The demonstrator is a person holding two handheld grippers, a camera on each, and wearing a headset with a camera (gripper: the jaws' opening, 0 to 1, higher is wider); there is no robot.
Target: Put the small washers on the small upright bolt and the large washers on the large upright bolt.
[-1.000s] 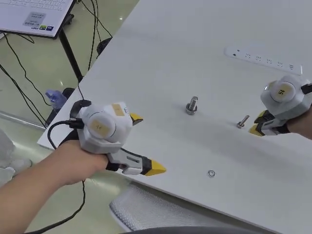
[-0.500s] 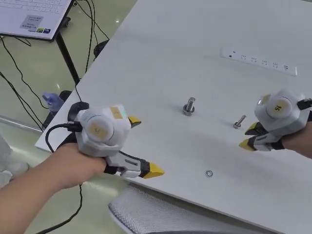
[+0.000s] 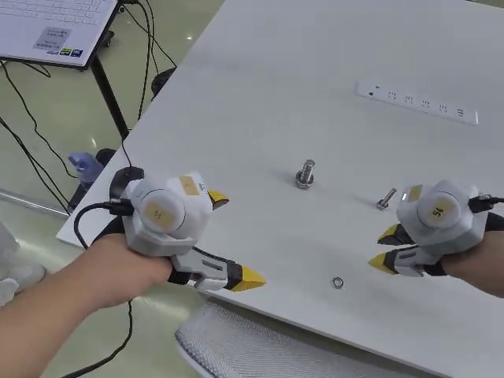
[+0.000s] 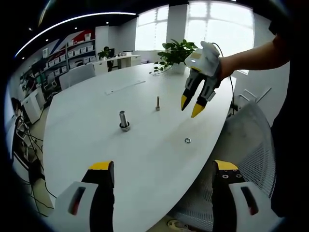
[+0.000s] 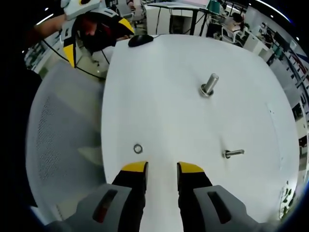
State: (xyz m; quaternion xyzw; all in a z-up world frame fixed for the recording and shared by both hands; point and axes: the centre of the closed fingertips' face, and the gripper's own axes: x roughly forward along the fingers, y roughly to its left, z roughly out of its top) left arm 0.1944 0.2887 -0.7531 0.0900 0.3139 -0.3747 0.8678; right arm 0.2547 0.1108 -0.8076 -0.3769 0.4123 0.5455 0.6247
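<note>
Right gripper [image 3: 382, 249]: moved back from small bolt [image 3: 385, 198] toward washer [image 3: 338, 282]; jaws slightly apart, washer just ahead-left of tips; best to straddle its rim, pinch gently. Left gripper [image 3: 236, 237]: jaws wide apart

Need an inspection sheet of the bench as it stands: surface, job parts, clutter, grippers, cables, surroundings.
Surface: white table, no spills seen.
Job's things: large upright bolt mid-table; small upright bolt beside it; one loose washer lying flat near the front edge.
Clutter: power strip at the far side.
Grippers: left hand-held gripper open wide, empty; right hand-held gripper open, empty, close to the loose washer.
Cables: black cable running from the left hand-held gripper.
Surroundings: laptop, mesh chair, potted plant.
</note>
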